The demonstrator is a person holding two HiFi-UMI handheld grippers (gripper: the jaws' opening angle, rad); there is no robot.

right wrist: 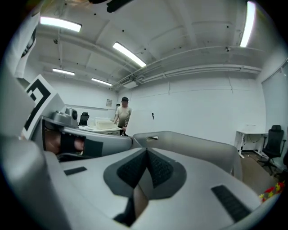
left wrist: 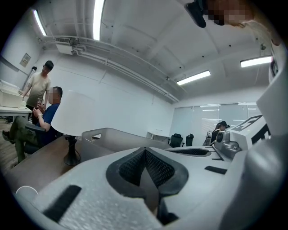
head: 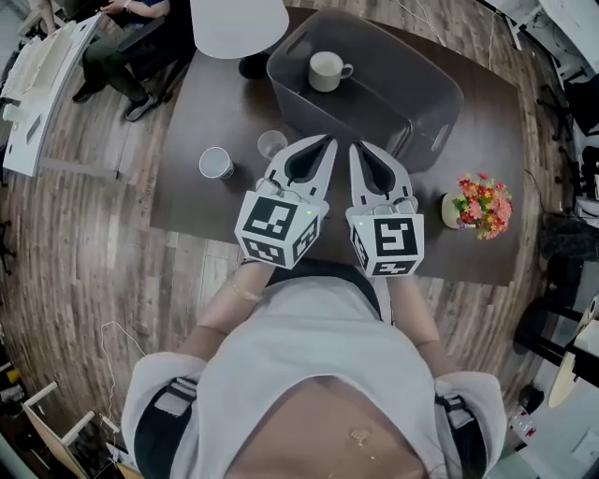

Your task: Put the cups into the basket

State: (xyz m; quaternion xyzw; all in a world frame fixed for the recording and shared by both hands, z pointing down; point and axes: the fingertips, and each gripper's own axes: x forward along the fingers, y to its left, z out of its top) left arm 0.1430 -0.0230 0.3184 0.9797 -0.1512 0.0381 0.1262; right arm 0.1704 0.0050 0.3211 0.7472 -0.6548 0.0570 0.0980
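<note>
Findings: one white mug (head: 326, 71) stands inside the grey basket (head: 435, 122) at the far side of the table (head: 187, 201). A white cup (head: 216, 163) and a clear glass (head: 271, 143) stand on the table, just left of the left gripper (head: 327, 141). Both grippers are held side by side, nearly level, tips towards the basket's near wall. The left gripper is clenched and empty, and the right gripper (head: 356, 148) likewise. A lamp (head: 239, 23) stands left of the basket, and a flower pot (head: 477, 206) sits to its right.

Grey basket (head: 432, 101), white cup (head: 325, 71), flowers (head: 484, 206) (pink, orange)
</note>
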